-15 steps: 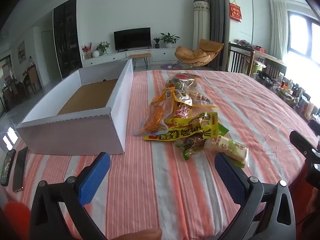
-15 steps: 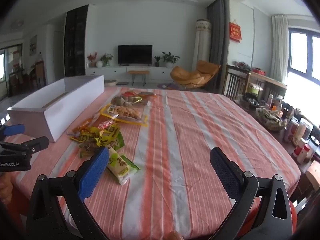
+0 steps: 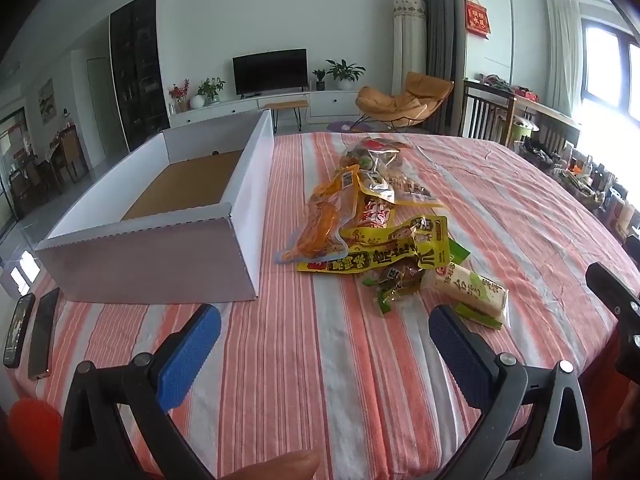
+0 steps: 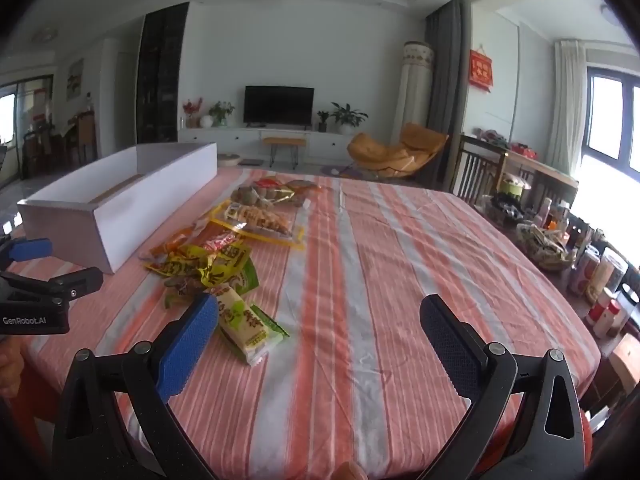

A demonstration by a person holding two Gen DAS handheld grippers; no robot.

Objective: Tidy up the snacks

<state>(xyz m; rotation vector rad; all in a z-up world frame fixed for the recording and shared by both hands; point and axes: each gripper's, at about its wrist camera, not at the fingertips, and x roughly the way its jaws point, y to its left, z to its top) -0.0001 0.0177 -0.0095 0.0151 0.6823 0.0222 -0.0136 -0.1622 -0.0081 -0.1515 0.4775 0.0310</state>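
A pile of snack packets lies on the striped tablecloth [image 3: 320, 360]: a yellow packet [image 3: 380, 252], an orange packet [image 3: 324, 220], a clear bag [image 3: 372, 160] and a white-green packet [image 3: 468, 288] nearest me. An open white cardboard box [image 3: 160, 256] with a brown floor stands left of the pile. My left gripper [image 3: 324, 332] hovers open over bare cloth in front of box and pile. My right gripper [image 4: 316, 320] is open too, low over the cloth, with the white-green packet [image 4: 244, 320] just beyond its left finger [image 4: 188, 344]. Nothing is between either pair of jaws.
Two phones [image 3: 32, 332] lie at the table's left edge. Bottles and a basket [image 4: 548, 244] crowd a side table on the right. The right half of the tablecloth [image 4: 400, 260] is bare. The left gripper's body [image 4: 40, 292] shows at the right view's left edge.
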